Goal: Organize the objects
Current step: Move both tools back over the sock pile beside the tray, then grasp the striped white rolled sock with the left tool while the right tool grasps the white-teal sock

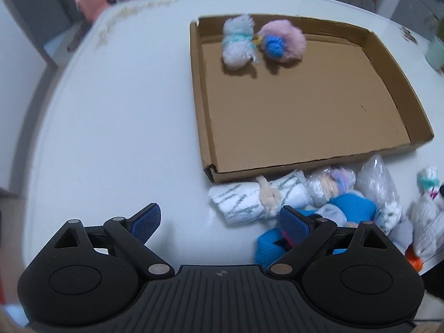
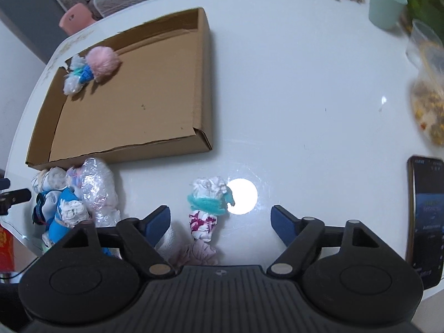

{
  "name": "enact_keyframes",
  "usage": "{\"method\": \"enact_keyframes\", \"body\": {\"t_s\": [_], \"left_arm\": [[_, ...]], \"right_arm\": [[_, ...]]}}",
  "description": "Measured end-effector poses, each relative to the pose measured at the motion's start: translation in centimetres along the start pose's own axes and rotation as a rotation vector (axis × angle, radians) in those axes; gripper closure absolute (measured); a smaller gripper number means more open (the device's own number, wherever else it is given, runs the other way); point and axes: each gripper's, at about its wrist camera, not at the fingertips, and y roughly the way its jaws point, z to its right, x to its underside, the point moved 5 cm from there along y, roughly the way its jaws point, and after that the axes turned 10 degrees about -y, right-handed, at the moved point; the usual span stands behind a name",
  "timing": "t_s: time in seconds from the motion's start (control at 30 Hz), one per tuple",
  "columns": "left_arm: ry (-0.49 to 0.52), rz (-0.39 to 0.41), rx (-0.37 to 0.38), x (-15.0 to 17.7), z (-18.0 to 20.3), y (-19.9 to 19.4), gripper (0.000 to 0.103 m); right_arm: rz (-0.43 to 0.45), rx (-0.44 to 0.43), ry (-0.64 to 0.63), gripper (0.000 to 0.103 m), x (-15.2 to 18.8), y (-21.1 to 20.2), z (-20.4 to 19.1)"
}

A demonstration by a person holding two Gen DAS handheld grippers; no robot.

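While bare white table spreads toward two o'clock, the right gripper, jaws apart, has the teal-tied bundle between them, untouched; left gripper gapes wide, empty.

Both left tongs and right tongs point steeply downward, jaws apart.

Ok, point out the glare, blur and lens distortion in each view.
Right wrist view: a round lamp reflection glares on the white table beside the teal-tied bundle; the snack bag at the right edge is smeared. Left wrist view: fisheye bows the cardboard tray; the fluffy bundles look soft.
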Motion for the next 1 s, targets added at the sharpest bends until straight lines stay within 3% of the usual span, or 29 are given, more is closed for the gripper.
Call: {"method": "enact_keyframes", "body": {"t_s": [0.2,0.33,0.53,0.63,0.73,0.87,1.0], "left_arm": [[-0.017,-0.012,0.018,-0.4,0.6,1.3,0.008],[-0.029,-0.011,0.021,-1.1,0.8,1.7,0.002],[-0.119,-0.020,0.080,-1.5,-0.1,1.7,0.002],[-0.159,-0.052,0.073,-1.2,-0.9,2.5,0.002],[-0.254,-0.081,0.123,-1.2,-2.0,3.0,0.002],[-0.395,-0.123,0.249,-1.3,-2.0,3.1,0.004],[-0.298,-0.111,0.210,-1.5,-0.2,3.2,0.004]], "right_arm": [[-0.031,0.016,-0.022,0.028,0.2,0.5,-0.7],[-0.068,0.010,-0.052,0.033,0.8,1.3,-1.4],[-0.090,-0.029,-0.060,0.054,1.6,1.7,-1.8],[-0.081,-0.047,-0.060,0.069,2.0,1.3,-1.8],[-0.070,-0.048,-0.062,0.078,2.3,0.8,-1.7],[-0.066,-0.044,-0.066,0.079,3.0,0.3,-1.7],[-0.062,-0.041,-0.065,0.079,3.6,-0.2,-1.5]]}}
